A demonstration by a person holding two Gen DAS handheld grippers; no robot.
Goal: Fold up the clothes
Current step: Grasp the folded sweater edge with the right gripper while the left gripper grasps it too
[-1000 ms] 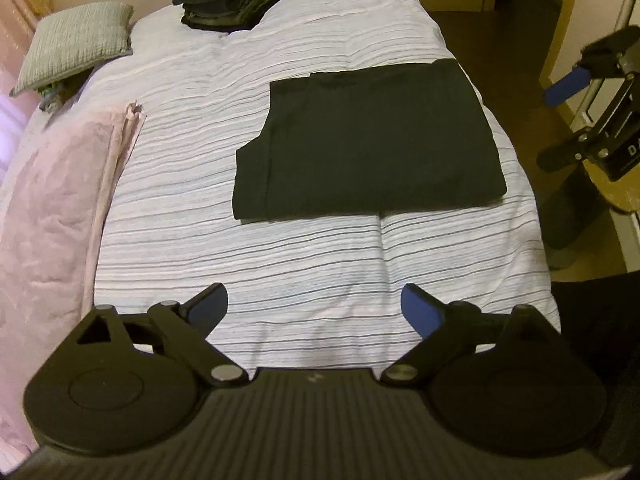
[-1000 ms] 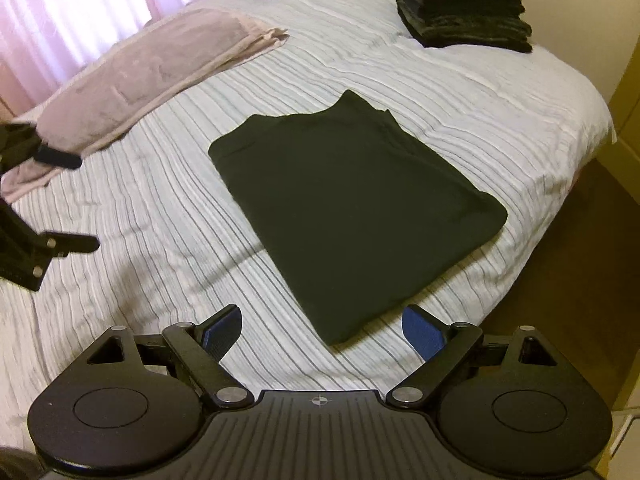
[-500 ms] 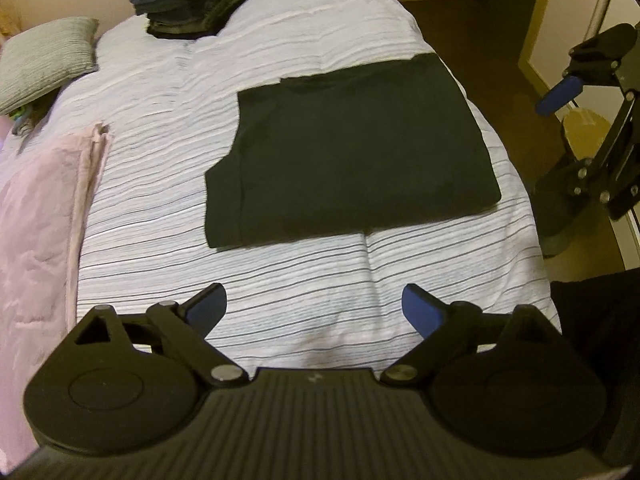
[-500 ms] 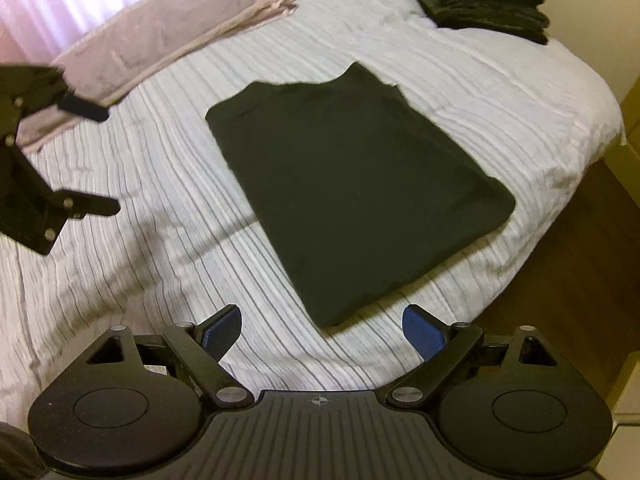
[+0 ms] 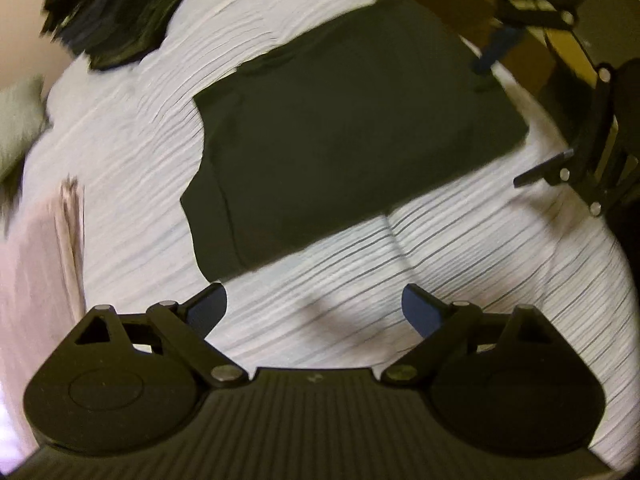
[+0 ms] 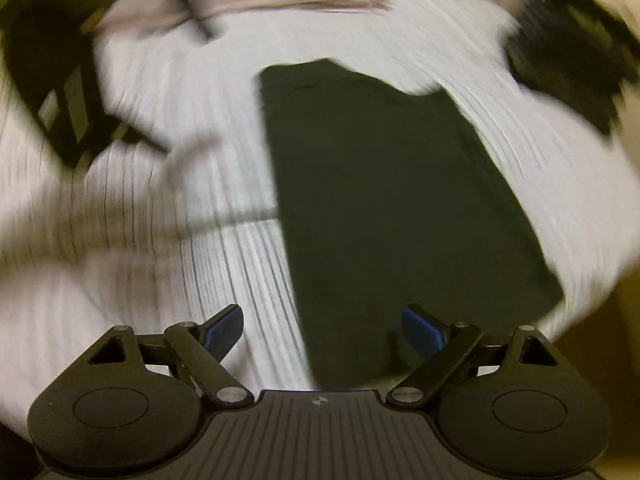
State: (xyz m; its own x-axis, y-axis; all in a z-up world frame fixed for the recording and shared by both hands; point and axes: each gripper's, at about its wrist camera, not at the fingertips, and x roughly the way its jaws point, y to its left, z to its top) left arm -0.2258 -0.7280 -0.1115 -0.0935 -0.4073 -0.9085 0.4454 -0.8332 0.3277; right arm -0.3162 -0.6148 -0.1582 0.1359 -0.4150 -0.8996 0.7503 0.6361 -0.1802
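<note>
Nearest to me, my left gripper (image 5: 315, 310) stood released, its blue pads wide apart with nothing between them, poised over the striped bed cover (image 5: 460, 264) close to the bed's near edge. My right gripper (image 6: 322, 330) was likewise spread and empty; its right pad sat over the near corner of the folded dark garment (image 6: 384, 200), though I could not tell whether it touched the cloth, as that view was badly smeared. In the left wrist view the garment (image 5: 340, 152) lay flat on the bed as a rough rectangle, just beyond my left gripper, with its right end reaching toward the bed's right edge and a narrower layer showing along its left end. The right gripper (image 5: 516, 112) appeared there at the right edge of the bed, one blue pad hanging close above the garment's far right corner. Along the bed's left edge lay a pink blanket (image 5: 36, 280), folded and well apart from the garment. Farther back, a grey-green pillow (image 5: 18, 120) rested near the far left corner, and a stack of dark folded clothes (image 5: 116, 12) stood at the far end of the bed, well apart from the garment.
</note>
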